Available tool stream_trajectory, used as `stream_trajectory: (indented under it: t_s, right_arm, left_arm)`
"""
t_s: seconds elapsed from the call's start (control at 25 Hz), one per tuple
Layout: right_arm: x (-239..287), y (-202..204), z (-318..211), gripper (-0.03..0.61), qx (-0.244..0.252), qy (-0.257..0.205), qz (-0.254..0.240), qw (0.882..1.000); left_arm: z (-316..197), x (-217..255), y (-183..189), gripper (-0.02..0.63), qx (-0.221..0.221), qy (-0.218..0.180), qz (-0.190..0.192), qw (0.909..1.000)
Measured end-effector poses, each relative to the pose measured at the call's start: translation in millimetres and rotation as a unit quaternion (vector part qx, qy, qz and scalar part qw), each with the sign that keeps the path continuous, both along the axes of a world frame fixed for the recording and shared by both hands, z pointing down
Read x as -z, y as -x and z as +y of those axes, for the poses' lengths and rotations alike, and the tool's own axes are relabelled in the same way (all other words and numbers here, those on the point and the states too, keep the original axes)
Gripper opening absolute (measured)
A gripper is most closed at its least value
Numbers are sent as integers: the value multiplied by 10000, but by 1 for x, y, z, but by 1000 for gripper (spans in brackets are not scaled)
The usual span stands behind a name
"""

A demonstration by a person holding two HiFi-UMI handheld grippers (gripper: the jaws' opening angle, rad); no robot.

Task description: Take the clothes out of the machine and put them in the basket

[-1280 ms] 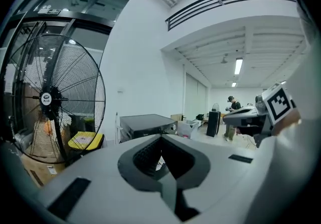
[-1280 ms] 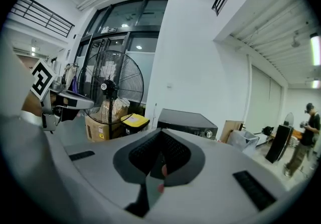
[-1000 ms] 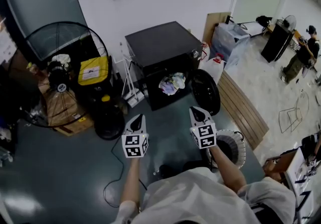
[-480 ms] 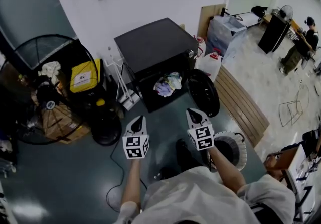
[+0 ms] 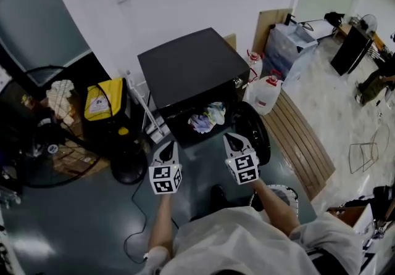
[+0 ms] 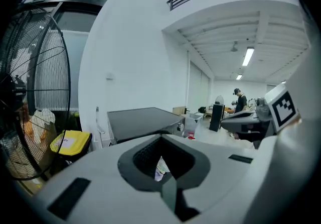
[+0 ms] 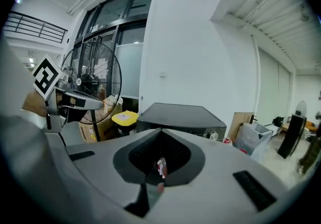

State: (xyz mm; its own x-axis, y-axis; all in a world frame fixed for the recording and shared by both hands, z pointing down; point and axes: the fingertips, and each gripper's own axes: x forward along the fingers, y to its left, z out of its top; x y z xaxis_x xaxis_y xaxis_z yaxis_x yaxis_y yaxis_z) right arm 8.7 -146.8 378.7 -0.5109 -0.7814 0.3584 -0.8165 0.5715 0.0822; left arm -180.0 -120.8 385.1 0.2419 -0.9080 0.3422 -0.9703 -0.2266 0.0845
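The task is only starting, as I am judging it. The bundle of pale, mixed-colour clothes (image 5: 207,118) is lying inside the front opening of the black box-shaped machine (image 5: 185,64), and the round dark door (image 5: 254,132) is hanging open just to the right of that opening. The left tongs (image 5: 170,146) and the right tongs (image 5: 232,139) are hovering in front of the machine and pointing at the opening. Each has its jaws pressed together and is carrying nothing. The white ribbed round basket (image 5: 285,193) is standing further in front of the machine, to the right. It is mostly hidden behind the person's right arm, so I cannot tell its contents. All the taking out and putting in is left to do.
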Motion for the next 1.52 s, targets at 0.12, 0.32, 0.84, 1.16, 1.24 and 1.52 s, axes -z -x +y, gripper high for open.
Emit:
stream_trajectory:
  t_s: [0.12,0.32,0.84,1.16,1.24,1.52]
  right_arm:
    - [-4,-9,-31,23,60,33,-28,10000]
    - [-12,-14,-60,23,118,132,-56,9998]
    - [-44,9,-97,23,249,304,43,9992]
    - [-93,43,-100,23,62,688,260,9973]
    - [-108,48,-104,23,-76,766,265,9967]
    - [-154,49,-102,23,-323,1027,327,9936]
  left_arm:
    - [-27,0,-11,18,60,10,23,10000]
    - [-58,1,-22,18,82,9,57,9999]
    - [-83,-16,4,18,157,193,-27,9997]
    - [-95,-65,29,18,-173,494,41,9986]
    - [-100,-82,35,18,-261,576,71,9980]
    - [-111,-126,45,18,-413,721,109,9965]
